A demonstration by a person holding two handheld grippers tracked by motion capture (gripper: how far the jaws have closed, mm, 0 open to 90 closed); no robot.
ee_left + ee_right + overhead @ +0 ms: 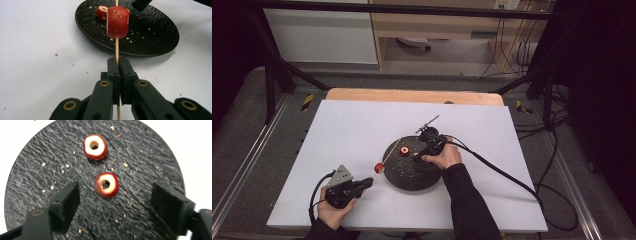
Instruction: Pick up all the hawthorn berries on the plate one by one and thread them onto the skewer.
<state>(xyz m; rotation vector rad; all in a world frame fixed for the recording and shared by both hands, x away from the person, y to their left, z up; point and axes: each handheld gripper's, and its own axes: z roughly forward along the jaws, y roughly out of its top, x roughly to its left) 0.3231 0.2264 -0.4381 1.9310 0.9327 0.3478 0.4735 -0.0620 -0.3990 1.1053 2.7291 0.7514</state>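
Overhead, left gripper near the table's front edge, jaws pressed tight together on a thin wooden skewer

Just beyond those jaws, threaded on the skewer, a red apple piece with small holes in its skin, raised over the near rim of a round black plate

Skewer running on past the piece, up and across the plate

Further back on the plate, partly behind the skewered piece, another red piece

Right gripper hovering over the same plate, jaws parted about halfway, touching nothing

Between its two black pads, slightly ahead of them, a cored apple ring lying flat, red skin around pale flesh, hole in the middle

Farther ahead of that gripper, a second cored ring, well apart from the pads

Crumbs scattered across the dark textured plate surface around both rings

No earlier picture to show whether the right jaws are moving
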